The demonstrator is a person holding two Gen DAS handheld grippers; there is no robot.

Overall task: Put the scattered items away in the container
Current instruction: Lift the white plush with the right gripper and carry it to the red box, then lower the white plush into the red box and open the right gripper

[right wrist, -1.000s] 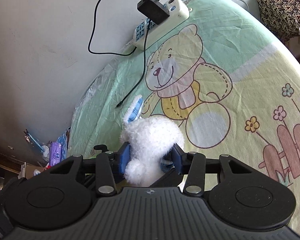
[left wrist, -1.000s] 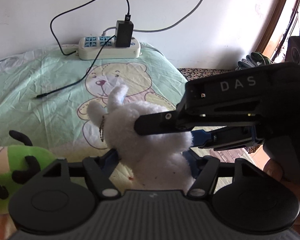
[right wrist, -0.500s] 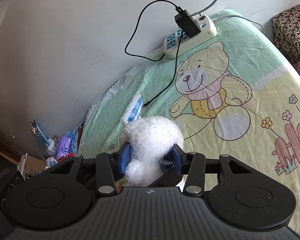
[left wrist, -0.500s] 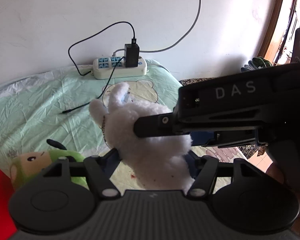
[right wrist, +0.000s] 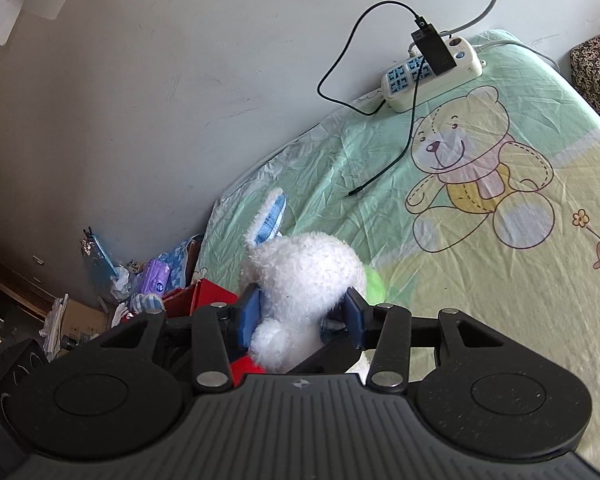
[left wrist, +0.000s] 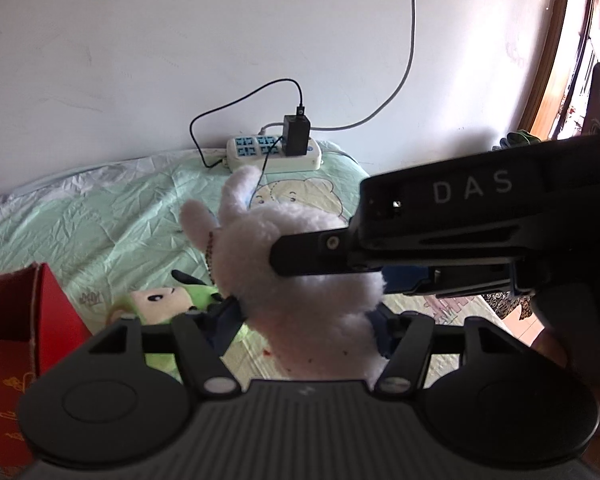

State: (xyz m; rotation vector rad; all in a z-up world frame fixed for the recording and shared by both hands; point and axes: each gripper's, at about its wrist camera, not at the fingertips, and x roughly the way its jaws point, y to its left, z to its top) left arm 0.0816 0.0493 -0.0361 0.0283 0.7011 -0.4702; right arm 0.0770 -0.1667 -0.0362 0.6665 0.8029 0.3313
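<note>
Box [left wrist: 28, 320] left of doll [left wrist: 160, 300]

Bright daylight, window glare right, fisheye-warped edges

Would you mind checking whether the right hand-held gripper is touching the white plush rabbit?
Touching. The right wrist view shows the right hand-held gripper with both blue pads pressed into the sides of the white plush rabbit.

Fluffy white plush rabbit [right wrist: 304, 276], ears up, held above the red box [left wrist: 24, 312].
</note>
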